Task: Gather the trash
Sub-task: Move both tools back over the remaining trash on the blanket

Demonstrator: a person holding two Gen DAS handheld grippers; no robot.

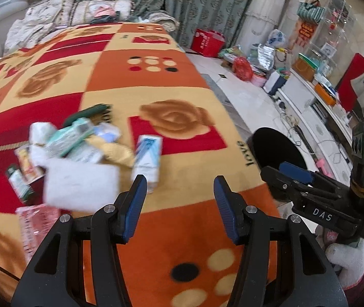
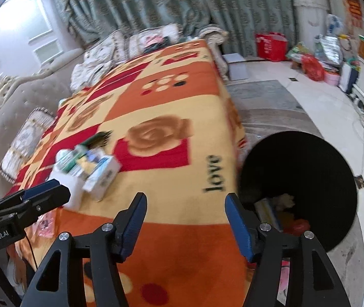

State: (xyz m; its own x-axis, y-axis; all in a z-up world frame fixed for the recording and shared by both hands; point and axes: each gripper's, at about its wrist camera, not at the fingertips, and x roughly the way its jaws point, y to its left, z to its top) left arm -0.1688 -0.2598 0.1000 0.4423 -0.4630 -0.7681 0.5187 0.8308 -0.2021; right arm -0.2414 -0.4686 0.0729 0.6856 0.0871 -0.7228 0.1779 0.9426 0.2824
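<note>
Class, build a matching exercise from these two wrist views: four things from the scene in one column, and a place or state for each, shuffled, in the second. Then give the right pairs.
Things
1. black bin
2. milk carton
3. red bag
4. left gripper

Places or states
A. on the floor by the curtain
B. lying on the blanket beside the trash pile
C. jaws apart, nothing between them
D. on the floor at the bed's corner, some trash inside

Pairs: 1-D, 2-B, 3-A, 4-C

Both the left hand-held gripper (image 1: 180, 186) and right hand-held gripper (image 2: 185, 204) tilt downward, jaws parted, empty.
</note>
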